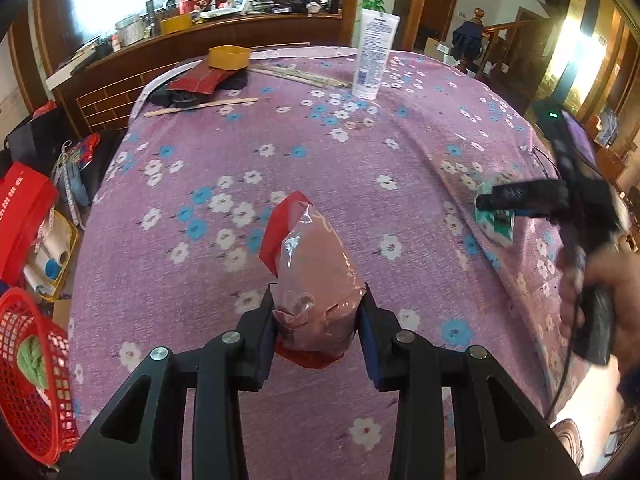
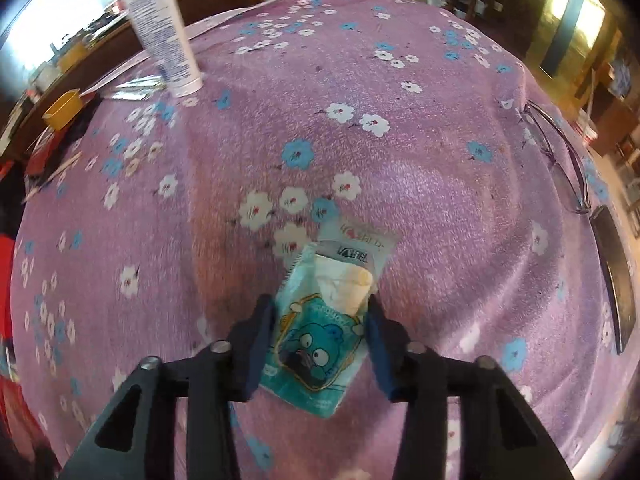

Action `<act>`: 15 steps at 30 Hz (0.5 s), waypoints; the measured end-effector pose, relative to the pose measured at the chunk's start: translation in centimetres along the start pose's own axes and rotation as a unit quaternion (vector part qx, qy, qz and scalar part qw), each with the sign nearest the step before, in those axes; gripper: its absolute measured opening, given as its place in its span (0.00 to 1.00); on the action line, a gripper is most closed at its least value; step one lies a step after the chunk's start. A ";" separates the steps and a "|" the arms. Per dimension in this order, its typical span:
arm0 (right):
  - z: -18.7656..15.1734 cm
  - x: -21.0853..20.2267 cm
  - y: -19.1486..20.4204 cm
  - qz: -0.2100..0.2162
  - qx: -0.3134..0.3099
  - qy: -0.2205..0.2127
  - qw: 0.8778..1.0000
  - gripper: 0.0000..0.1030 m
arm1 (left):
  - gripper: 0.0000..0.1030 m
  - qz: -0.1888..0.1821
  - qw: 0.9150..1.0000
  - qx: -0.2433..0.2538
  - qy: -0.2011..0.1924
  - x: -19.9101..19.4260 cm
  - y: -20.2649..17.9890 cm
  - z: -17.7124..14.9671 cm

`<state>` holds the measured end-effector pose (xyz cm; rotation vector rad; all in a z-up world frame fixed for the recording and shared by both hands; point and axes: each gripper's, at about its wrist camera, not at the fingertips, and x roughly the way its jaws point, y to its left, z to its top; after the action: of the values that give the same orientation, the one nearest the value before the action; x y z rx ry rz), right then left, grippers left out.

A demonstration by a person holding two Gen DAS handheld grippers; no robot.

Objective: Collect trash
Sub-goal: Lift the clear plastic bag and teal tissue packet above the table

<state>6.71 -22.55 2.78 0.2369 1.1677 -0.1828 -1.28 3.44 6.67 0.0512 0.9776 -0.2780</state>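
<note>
Trash sits between both sets of fingers: my left gripper point(image 1: 318, 312) pinches a clear pink wrapper point(image 1: 316, 276) above the floral tablecloth point(image 1: 320, 160). My right gripper point(image 2: 320, 320) straddles a teal tissue packet point(image 2: 324, 328) lying on the cloth; I cannot tell whether it grips.

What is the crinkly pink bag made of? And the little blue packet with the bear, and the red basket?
Pink bag: thin clear plastic film, it looks; glossy and creased, with a red edge.
Blue packet: probably soft printed plastic wrap, slightly shiny, with white tissue showing at its opening.
Red basket: likely hard moulded plastic, with an open grid of holes.
</note>
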 end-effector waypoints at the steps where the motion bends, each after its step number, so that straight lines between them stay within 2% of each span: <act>1: -0.6 -0.5 -0.2 0.007 -0.003 -0.002 1.000 0.38 | 0.34 -0.001 1.000 0.002 -0.001 0.1 -0.3 0.1; 5: -3.9 -4.4 -1.0 0.074 -0.013 -0.044 0.996 0.37 | 0.34 -0.009 1.000 0.007 -0.004 0.5 -1.6 0.2; 8: -6.1 -7.2 -0.5 0.108 -0.035 -0.075 0.991 0.37 | 0.34 -0.010 1.000 0.011 -0.003 0.7 -2.5 0.1; 15: -9.3 -9.4 1.2 0.137 -0.088 -0.088 0.983 0.38 | 0.34 0.007 1.000 0.012 -0.004 0.1 -3.5 -0.8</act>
<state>-4.75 -18.61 8.09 0.2173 0.9581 0.1395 -2.75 0.15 6.41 0.0787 0.9652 -0.2780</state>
